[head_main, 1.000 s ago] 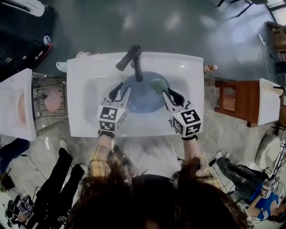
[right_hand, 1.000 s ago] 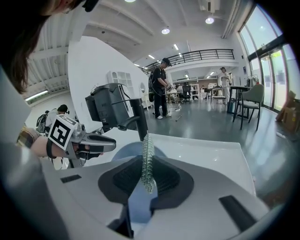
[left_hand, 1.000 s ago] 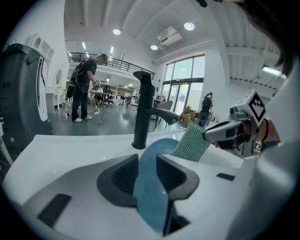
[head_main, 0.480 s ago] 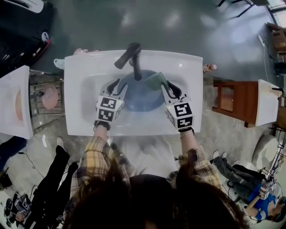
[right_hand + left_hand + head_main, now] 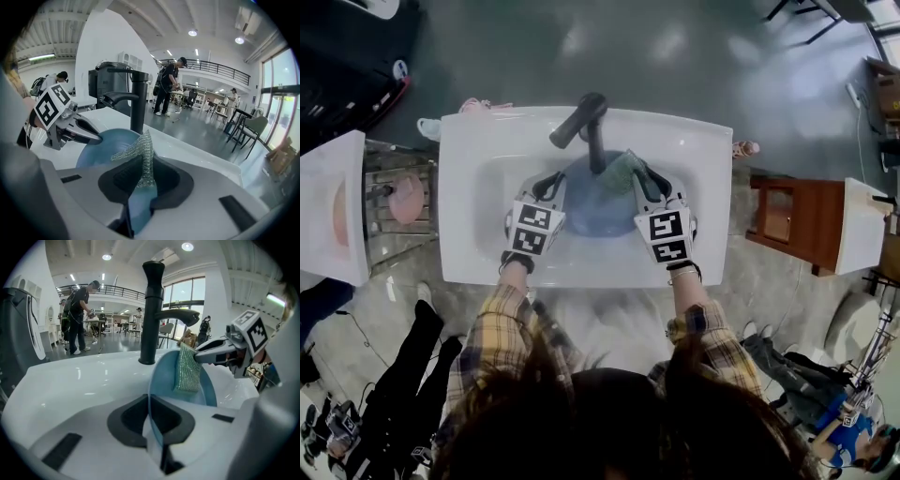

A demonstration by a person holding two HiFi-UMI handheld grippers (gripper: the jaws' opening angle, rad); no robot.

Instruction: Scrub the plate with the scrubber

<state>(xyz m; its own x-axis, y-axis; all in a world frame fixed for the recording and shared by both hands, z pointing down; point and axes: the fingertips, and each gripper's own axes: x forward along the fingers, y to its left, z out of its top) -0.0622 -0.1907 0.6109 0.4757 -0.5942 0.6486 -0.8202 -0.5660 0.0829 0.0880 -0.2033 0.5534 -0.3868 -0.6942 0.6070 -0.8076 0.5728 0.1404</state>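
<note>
A blue plate (image 5: 595, 202) stands tilted in the white sink (image 5: 487, 187) below the black faucet (image 5: 586, 127). My left gripper (image 5: 555, 183) is at the plate's left edge, and its jaws are closing with the plate's rim between them. In the left gripper view that rim (image 5: 151, 394) runs straight into my left gripper (image 5: 154, 427). My right gripper (image 5: 642, 178) is shut on a green mesh scrubber (image 5: 622, 173), which lies against the plate's face (image 5: 211, 390). In the right gripper view the scrubber (image 5: 143, 154) rises from the jaws in front of the plate (image 5: 101, 143).
The sink's flat white rim (image 5: 694, 141) surrounds the basin. A brown wooden stand (image 5: 792, 220) is to the right, and a rack with a pink item (image 5: 406, 199) to the left. A person in black (image 5: 412, 375) stands at lower left.
Both grippers have moved in toward the plate. The left jaws, open beside the rim before, have closed over it. The right gripper has carried the scrubber left onto the plate.
</note>
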